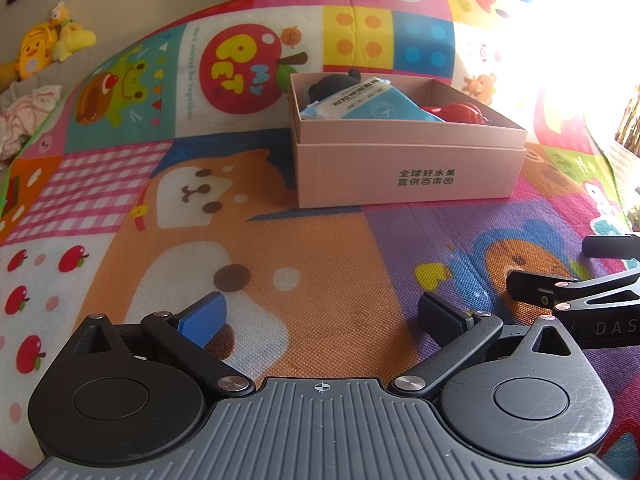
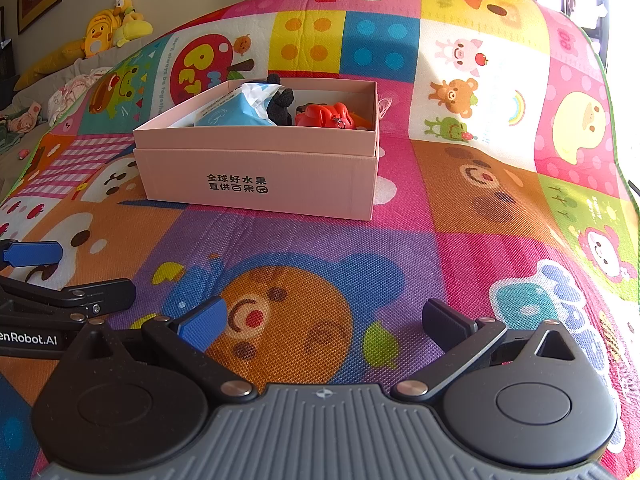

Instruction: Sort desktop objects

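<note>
- Black left gripper (image 1: 322, 312): fingers spread wide, nothing held
- Right gripper (image 2: 326, 318): spread wide, nothing held
- Pink box (image 1: 408, 172): printed long side faced toward both cameras, lying crosswise on patterned mat (image 1: 320, 264)

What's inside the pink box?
In the pink box lie a blue packet, a black plush toy and a red toy. The packet and the box's walls hide whatever lies lower down.

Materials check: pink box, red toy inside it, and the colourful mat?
Pink rectangular box: looks like matte cardboard, with crisp folded edges and printed lettering.
Red rounded toy: probably glossy moulded plastic, going by its sheen and small metal clasp.
Colourful cartoon mat: likely printed foam or plastic sheet; a fine woven-looking embossed grid shows up close.
</note>
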